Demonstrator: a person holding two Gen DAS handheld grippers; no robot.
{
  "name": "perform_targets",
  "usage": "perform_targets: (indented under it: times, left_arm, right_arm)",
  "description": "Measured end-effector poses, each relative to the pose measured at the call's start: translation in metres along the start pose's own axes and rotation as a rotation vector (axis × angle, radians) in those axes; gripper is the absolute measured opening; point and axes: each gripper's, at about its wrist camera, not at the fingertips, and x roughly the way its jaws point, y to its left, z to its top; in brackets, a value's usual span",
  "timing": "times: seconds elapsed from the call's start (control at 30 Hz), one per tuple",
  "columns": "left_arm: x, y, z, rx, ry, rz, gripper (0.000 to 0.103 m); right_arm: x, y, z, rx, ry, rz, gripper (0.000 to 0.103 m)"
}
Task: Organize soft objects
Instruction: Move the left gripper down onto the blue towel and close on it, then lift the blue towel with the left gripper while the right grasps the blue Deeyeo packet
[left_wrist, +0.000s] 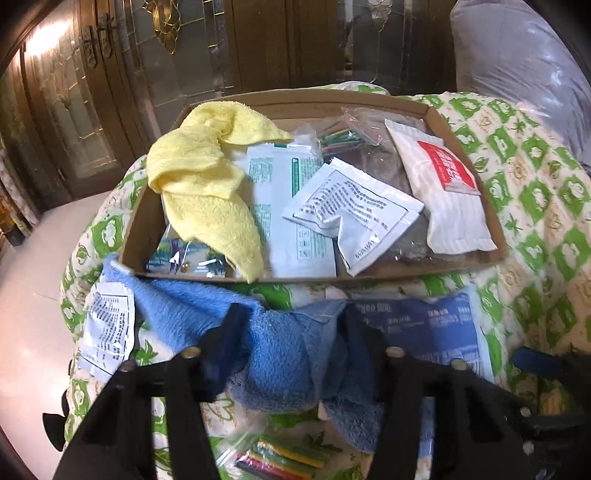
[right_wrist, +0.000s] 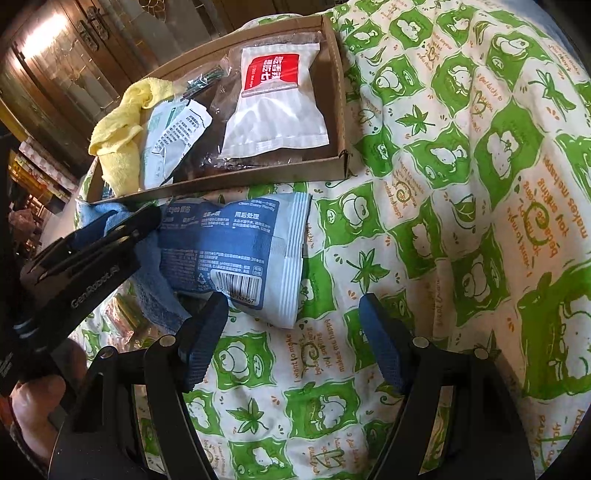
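Left wrist: crumpled blue towel (left_wrist: 280, 354) between jaws.

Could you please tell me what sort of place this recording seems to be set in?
Probably a home living or dining room: a green-and-white printed cloth covers the work surface, dark wooden cabinets with leaded glass doors stand behind it, and a cardboard tray holds household sachets and towels.

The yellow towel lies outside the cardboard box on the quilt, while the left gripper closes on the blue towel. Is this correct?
Not quite. The yellow towel lies inside the cardboard box, draped over its left part, as the left wrist view shows. The rest holds: the left gripper has the blue towel bunched between its fingers, in front of the box on the quilt.
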Motion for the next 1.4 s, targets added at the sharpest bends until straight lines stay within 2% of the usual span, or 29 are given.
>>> perform_targets:
  times: [0.07, 0.27, 0.3, 0.6, 0.7, 0.8, 0.87, 0.93, 0.97, 1.03, 1.17, 1.33, 1.4]
  left_arm:
    - [-0.008, 0.004, -0.004, 0.0, -0.015, -0.018, 0.022]
    - [-0.039, 0.025, -0.018, -0.019, -0.032, -0.064, 0.017]
    - [-0.045, 0.028, -0.022, -0.015, -0.037, -0.064, 0.014]
    - [-0.062, 0.051, -0.044, -0.048, -0.036, -0.056, 0.014]
    - [-0.062, 0.053, -0.045, -0.054, -0.037, -0.061, 0.015]
    - [-0.059, 0.056, -0.045, -0.08, -0.038, -0.096, 0.015]
    - [-0.058, 0.059, -0.045, -0.106, -0.035, -0.125, 0.023]
    - [-0.056, 0.062, -0.044, -0.131, -0.032, -0.154, 0.053]
    - [-0.054, 0.063, -0.044, -0.14, -0.027, -0.159, 0.058]
    - [-0.049, 0.066, -0.045, -0.162, -0.02, -0.148, 0.061]
    - [-0.043, 0.071, -0.045, -0.203, -0.01, -0.189, 0.063]
    - [-0.031, 0.066, -0.039, -0.208, 0.002, -0.221, 0.065]
    - [-0.024, 0.06, -0.033, -0.199, 0.008, -0.239, 0.065]
  right_arm:
    - [0.002, 0.001, 0.0, -0.004, 0.002, -0.004, 0.074]
    - [0.001, 0.002, 0.0, -0.012, -0.012, -0.006, 0.074]
    - [0.0, 0.002, -0.001, -0.013, -0.016, -0.004, 0.074]
    - [0.009, 0.024, -0.007, -0.089, -0.021, 0.029, 0.074]
    - [0.013, 0.036, -0.003, -0.165, -0.01, 0.0, 0.074]
    - [0.023, 0.053, 0.003, -0.302, 0.058, -0.044, 0.074]
    - [0.031, 0.064, 0.011, -0.422, 0.088, -0.09, 0.074]
    - [0.039, 0.073, 0.018, -0.522, 0.121, -0.109, 0.081]
    - [0.043, 0.078, 0.021, -0.569, 0.139, -0.121, 0.082]
    - [0.051, 0.09, 0.023, -0.701, 0.166, -0.148, 0.084]
    - [0.06, 0.105, 0.025, -0.802, 0.159, -0.18, 0.084]
    - [0.07, 0.108, 0.027, -0.764, 0.123, -0.152, 0.085]
    - [0.07, 0.109, 0.025, -0.747, 0.105, -0.144, 0.082]
